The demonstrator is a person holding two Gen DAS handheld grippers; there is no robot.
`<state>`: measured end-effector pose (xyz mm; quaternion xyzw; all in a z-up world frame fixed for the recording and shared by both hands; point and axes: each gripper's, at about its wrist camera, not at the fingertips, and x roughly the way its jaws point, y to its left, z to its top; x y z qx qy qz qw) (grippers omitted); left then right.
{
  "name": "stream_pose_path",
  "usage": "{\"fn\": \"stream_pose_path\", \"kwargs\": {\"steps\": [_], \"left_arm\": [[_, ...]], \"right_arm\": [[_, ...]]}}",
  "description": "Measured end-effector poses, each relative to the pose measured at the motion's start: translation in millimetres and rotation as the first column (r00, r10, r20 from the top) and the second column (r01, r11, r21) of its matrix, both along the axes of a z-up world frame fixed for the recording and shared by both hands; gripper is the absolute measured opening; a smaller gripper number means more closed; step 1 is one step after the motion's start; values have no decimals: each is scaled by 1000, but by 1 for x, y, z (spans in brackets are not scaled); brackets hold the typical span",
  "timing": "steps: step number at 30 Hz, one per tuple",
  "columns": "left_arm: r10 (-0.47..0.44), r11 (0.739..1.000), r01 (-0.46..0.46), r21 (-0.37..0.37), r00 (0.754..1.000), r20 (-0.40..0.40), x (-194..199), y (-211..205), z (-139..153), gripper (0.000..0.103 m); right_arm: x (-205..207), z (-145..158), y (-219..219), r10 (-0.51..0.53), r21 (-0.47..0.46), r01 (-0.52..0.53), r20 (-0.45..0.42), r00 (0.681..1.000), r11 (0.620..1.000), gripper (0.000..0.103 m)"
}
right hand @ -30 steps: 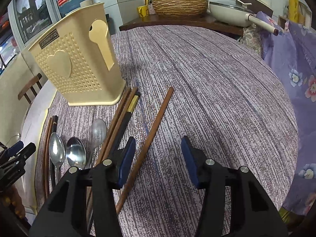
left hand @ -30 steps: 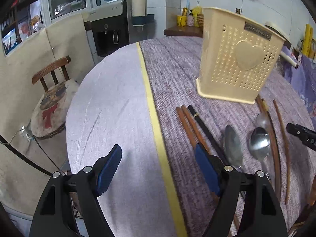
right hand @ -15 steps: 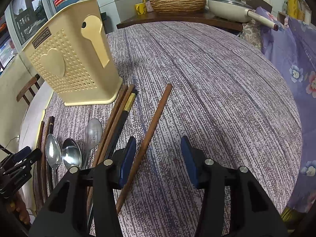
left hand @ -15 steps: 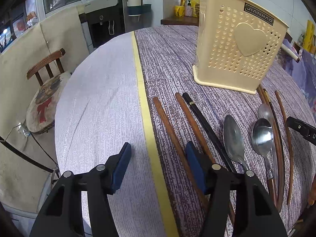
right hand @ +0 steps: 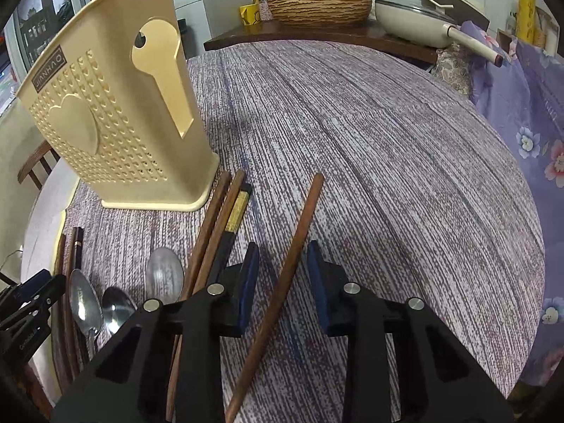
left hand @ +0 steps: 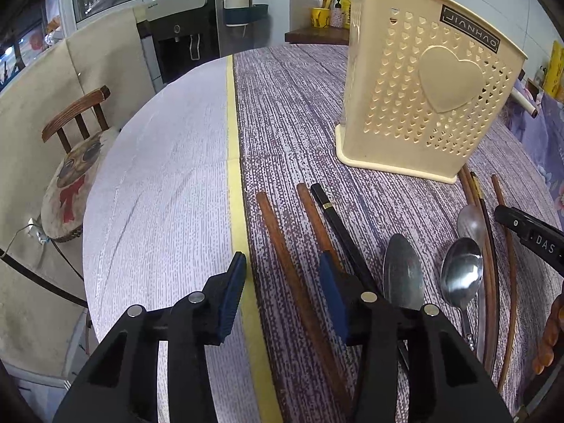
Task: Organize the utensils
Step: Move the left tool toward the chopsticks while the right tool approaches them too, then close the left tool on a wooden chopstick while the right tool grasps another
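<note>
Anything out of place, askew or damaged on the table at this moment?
Nothing looks damaged or spilled. The cream perforated plastic utensil holder stands upright. One brown wooden chopstick lies apart from the others, angled away, between the open right gripper fingers. The metal spoons and other chopsticks lie loose beside the holder.

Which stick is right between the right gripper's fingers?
The lone brown wooden chopstick lying apart from the others; the right gripper straddles it, open, not yet squeezing.

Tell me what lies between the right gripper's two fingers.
In the right wrist view, the open right gripper straddles a lone brown chopstick lying on the purple tablecloth; neither pad touches it.
</note>
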<state>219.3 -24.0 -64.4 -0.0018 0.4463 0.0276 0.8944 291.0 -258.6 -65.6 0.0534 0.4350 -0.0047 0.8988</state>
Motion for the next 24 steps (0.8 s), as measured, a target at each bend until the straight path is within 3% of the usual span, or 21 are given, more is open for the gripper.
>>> {"fn": "stream_pose_path", "kwargs": {"steps": [5,16,24], "left_arm": [[3,1000,-3,13,1000,-4,7,-3,0,40],[-11,999,12,29,1000,-13,18,-3,1,18],[-11,999,11,36,1000,3,15,-5,0,15]], "right_arm": [[11,0,5,-2,-29,2,2,1000,1000,23],[27,0,11,2,-42,-2,10,1000,999,13],[27,-1,19,7,-58,-6,24,1000,998,11]]}}
